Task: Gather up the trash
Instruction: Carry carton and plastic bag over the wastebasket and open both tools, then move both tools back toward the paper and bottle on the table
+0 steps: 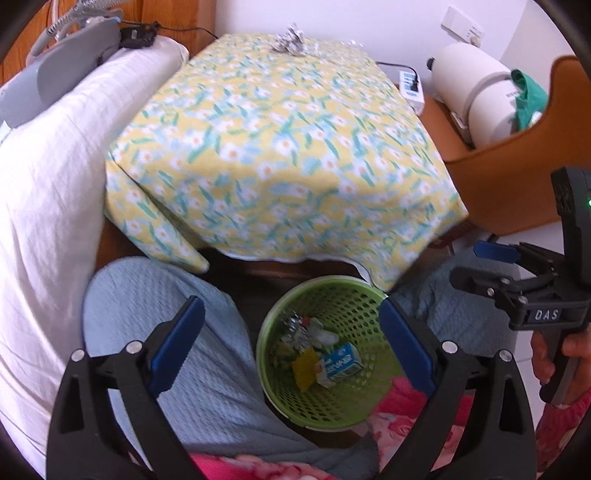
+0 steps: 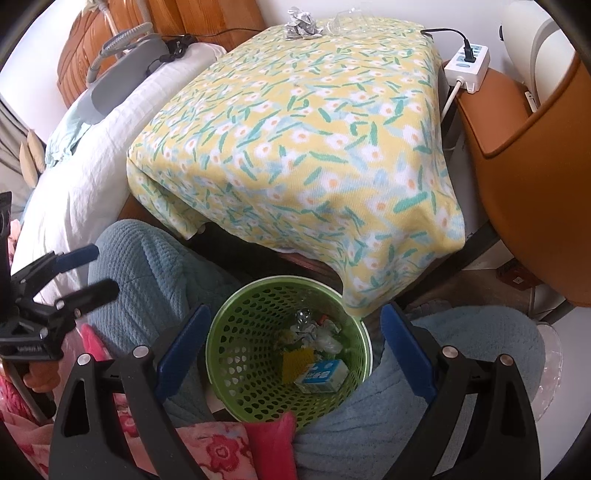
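I am holding my left tool (image 1: 291,343) and right tool (image 2: 291,347) spread apart and empty above the round green perforated plastic bin (image 2: 236,354) between my knees, blue-and-white carton (image 2: 325,376) lying inside, crumpled silver foil ball (image 2: 301,24) sitting at the floral-clothed worktop's (image 2: 295,129) far edge.

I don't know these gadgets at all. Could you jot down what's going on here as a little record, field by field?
Left gripper: open, empty, above the bin
Right gripper: open, empty, above the bin
Green bin: on the floor between the person's knees, below the table's near edge
In the bin: blue-and-white carton, yellow wrapper, crumpled scraps
Still on table: crumpled foil and clear plastic piece, at the far edge
Table cover: yellow floral cloth
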Tool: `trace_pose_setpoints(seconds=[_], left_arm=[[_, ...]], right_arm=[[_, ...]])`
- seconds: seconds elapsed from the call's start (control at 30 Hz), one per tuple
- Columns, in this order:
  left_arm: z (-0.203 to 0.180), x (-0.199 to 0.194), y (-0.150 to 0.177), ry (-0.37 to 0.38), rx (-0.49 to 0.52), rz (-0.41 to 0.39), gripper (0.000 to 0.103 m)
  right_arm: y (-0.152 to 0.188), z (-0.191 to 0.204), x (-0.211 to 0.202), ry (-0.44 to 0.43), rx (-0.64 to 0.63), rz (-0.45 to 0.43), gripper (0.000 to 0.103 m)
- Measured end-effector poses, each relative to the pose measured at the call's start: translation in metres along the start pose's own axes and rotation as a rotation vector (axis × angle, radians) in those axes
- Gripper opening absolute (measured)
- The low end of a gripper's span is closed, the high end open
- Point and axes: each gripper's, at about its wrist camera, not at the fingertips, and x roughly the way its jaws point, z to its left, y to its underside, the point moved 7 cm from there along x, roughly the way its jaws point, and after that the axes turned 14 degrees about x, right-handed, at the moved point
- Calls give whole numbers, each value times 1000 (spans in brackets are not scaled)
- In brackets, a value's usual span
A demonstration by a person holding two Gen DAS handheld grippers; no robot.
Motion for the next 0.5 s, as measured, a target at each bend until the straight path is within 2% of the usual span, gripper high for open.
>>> trace_pose_setpoints(seconds=[0.17, 0.37, 0.5], left_arm=[[25, 1, -30, -62, -2, -35, 91], [51, -1, -88, -117, -4, -116, 92], [63, 2, -130, -138, 6, -159, 92]], right_arm=[[-26, 9, 0, 3, -29, -37, 93], [-91, 25, -5, -18, -42, -146, 93], [-146, 30, -7, -23, -39, -229, 93]])
